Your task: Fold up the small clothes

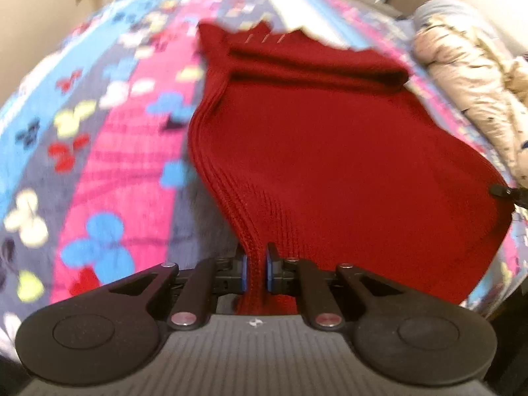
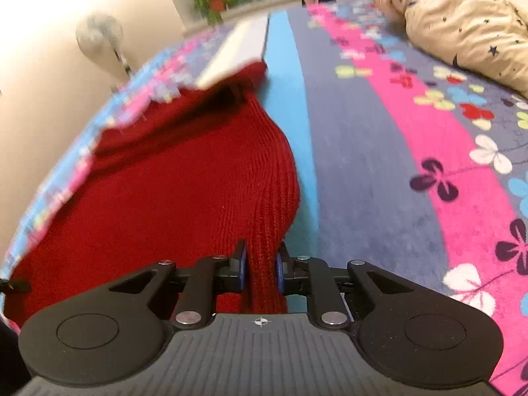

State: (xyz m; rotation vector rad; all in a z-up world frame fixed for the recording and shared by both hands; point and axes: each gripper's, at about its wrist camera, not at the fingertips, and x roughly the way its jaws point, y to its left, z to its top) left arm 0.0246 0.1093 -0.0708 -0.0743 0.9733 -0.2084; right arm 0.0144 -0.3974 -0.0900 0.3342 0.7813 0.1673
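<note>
A dark red knitted garment (image 1: 330,151) lies spread on the patterned bedspread (image 1: 109,151), its far end folded into a thick band. My left gripper (image 1: 256,269) is shut on the ribbed near-left edge, which is lifted and bunched between the blue pads. In the right wrist view the same red garment (image 2: 171,178) stretches away to the left, and my right gripper (image 2: 261,267) is shut on its ribbed near-right edge. The tip of the right gripper (image 1: 508,193) shows at the garment's right corner in the left wrist view.
A cream quilt with dark stars (image 2: 462,19) is heaped at the right of the bed. A white fan (image 2: 99,38) and a potted plant (image 2: 214,0) stand beyond the bed's far left side. Bare bedspread (image 2: 396,165) lies to the right of the garment.
</note>
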